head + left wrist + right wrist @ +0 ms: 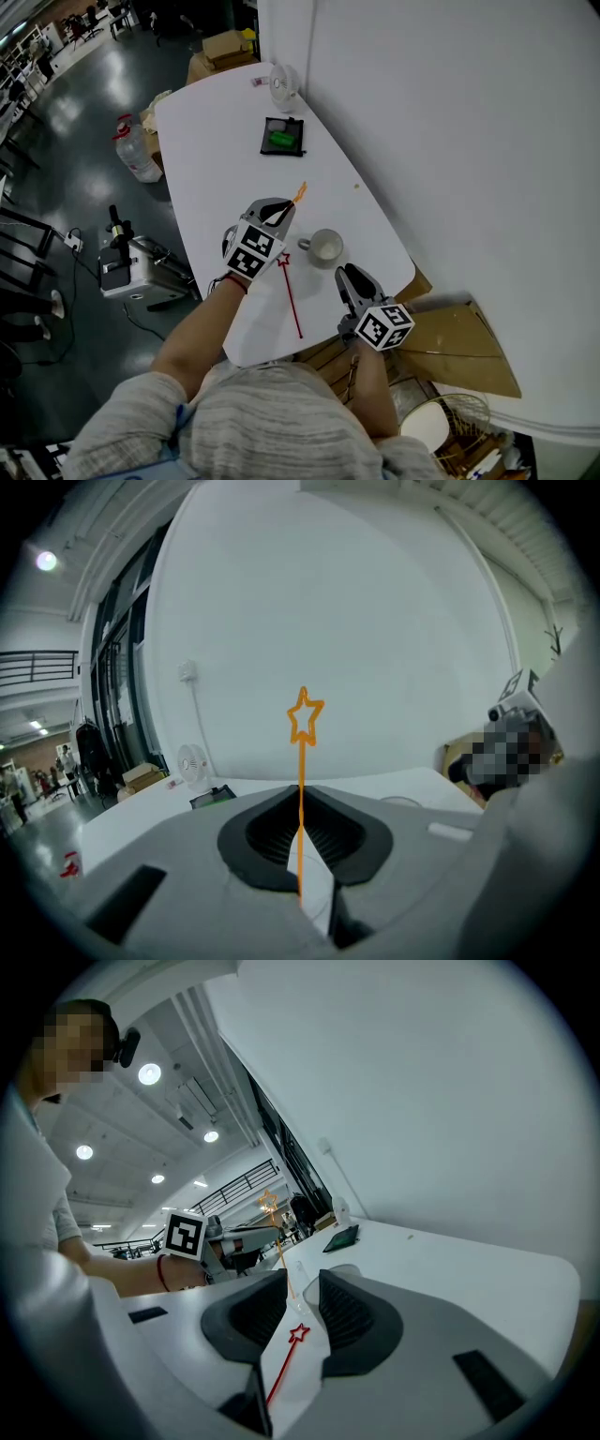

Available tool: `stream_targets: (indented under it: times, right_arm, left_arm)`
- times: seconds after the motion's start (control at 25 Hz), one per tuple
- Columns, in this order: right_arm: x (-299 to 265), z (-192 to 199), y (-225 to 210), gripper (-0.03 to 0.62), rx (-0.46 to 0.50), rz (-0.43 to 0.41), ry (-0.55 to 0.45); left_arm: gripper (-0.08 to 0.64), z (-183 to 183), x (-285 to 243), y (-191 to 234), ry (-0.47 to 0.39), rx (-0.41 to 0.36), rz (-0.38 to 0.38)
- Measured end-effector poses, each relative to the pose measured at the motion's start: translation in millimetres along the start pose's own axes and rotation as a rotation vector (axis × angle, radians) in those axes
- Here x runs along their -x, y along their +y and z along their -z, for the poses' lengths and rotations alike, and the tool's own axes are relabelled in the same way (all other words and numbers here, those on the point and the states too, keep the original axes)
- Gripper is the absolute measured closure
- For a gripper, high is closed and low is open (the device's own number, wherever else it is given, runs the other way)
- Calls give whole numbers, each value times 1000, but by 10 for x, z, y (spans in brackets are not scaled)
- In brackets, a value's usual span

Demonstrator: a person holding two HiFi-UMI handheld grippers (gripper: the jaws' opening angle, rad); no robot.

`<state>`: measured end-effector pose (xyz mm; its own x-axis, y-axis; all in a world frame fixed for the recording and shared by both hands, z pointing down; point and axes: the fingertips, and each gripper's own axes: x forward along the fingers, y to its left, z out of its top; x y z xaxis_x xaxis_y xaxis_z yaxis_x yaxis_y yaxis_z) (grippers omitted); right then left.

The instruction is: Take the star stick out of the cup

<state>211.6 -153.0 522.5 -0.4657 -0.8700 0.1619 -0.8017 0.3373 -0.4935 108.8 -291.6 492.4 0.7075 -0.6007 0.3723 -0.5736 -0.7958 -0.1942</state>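
Orange star stick [302, 752], upright, was clamped in the left gripper [301, 816]; right gripper [302, 1290] jaws stood apart, empty. Best handled by a straight, steady lift clear of the white cup [325, 247].

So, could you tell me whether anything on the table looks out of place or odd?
Only mildly: a red star stick lies flat on the table beside the upright cup, not in it. The orange star stick is clamped in the left gripper's jaws. Nothing looks spilled or damaged.
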Motion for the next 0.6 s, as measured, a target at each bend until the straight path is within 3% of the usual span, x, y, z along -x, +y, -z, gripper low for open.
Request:
stream_targets:
  times: [0.32, 0.6]
  right_arm:
    - [-63, -46, 81, 488, 13, -19, 1]
    - [-135, 6, 193, 488, 18, -48, 20]
  left_arm:
    - [537, -251, 470, 211, -142, 242, -18]
    - [537, -294, 810, 285, -214, 327, -39]
